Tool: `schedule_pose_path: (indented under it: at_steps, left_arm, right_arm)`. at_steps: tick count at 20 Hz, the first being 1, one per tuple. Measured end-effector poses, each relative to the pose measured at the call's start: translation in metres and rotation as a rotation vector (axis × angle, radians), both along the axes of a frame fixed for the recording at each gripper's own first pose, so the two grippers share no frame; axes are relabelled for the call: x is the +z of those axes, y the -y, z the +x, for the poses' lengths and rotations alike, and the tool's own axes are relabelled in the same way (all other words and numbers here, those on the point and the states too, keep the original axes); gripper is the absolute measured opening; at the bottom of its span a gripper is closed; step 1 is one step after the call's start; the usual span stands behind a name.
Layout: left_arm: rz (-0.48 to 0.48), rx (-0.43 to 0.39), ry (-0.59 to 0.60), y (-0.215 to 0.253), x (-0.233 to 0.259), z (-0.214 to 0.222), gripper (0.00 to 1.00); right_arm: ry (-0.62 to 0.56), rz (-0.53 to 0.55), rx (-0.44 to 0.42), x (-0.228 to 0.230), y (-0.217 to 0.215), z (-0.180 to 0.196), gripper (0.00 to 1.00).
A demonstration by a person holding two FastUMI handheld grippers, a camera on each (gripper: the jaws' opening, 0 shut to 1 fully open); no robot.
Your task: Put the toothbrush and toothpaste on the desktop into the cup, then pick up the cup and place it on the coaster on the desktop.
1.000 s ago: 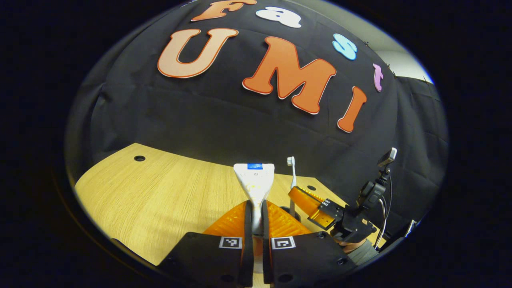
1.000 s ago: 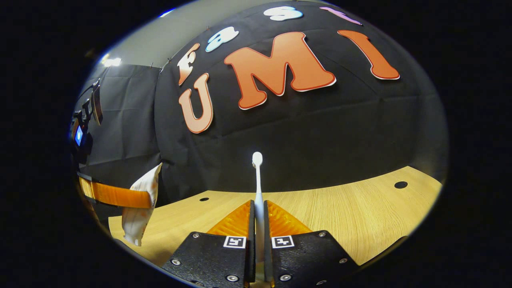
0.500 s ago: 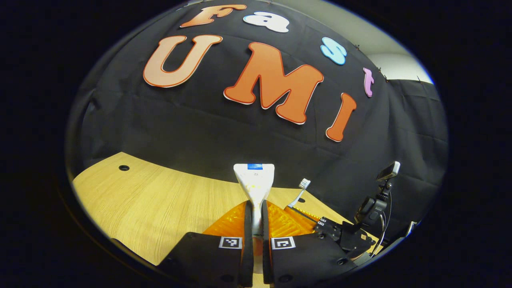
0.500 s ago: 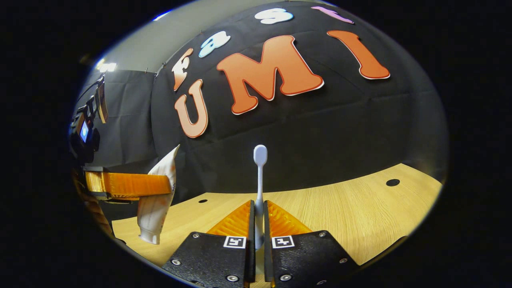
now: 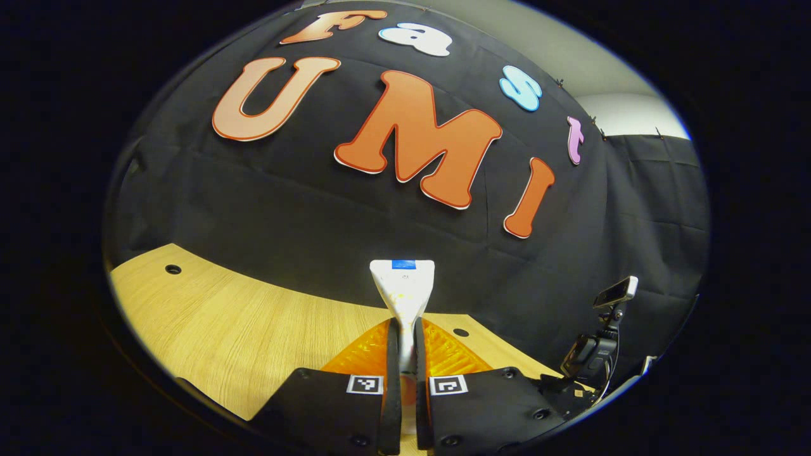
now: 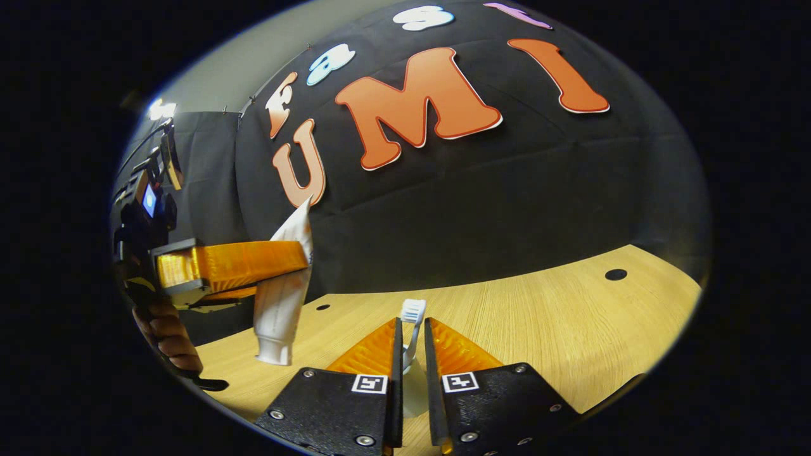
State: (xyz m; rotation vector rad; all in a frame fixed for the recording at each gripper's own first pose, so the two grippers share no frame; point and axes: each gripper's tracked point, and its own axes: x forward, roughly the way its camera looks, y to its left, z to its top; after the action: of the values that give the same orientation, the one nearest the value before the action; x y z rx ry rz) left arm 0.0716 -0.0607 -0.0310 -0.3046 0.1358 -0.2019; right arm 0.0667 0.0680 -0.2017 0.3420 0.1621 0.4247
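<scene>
Right gripper view puts your wooden desktop [image 6: 538,323] broad and bare ahead, and neither a cup nor a coaster can be made out on it. To the left hangs your left gripper [image 6: 298,253], clamped around the toothpaste [image 6: 279,304], cap end down above the wood. In the left gripper view the toothpaste [image 5: 403,291] stands up between those closed fingers. Your right gripper [image 6: 412,354] has its fingers slightly parted, with the toothbrush [image 6: 412,316] leaning loosely in the gap; whether they grip it, you cannot tell. By my reading, both items are lifted; cup loading and coaster placement remain.
</scene>
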Motion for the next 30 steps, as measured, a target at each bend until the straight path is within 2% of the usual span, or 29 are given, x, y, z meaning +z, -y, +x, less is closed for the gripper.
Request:
schedule_pose_path:
  at_steps: [4,8,13,18,22,30]
  left_arm:
    - [-0.03,-0.004,0.054,0.006,0.004,0.013,0.13]
    - [-0.019,-0.003,0.069,0.012,-0.004,0.023,0.13]
    - [0.008,0.017,0.085,0.01,-0.018,0.029,0.13]
    - [-0.001,0.01,0.085,0.012,-0.031,0.037,0.13]
    - [0.028,0.005,0.083,0.021,-0.045,0.042,0.13]
    - [0.075,0.028,0.064,0.018,-0.062,0.04,0.13]
  right_arm:
    - [-0.027,-0.006,0.054,-0.004,-0.006,-0.014,0.3]
    - [-0.043,-0.005,0.085,-0.005,-0.006,-0.027,0.43]
    - [-0.032,0.004,0.059,0.0,0.009,-0.037,0.49]
    - [0.005,0.007,0.057,0.011,0.014,-0.048,0.63]
    - [0.023,-0.031,0.035,0.011,0.021,-0.052,0.67]
    - [0.026,-0.036,0.009,0.014,0.03,-0.055,0.66]
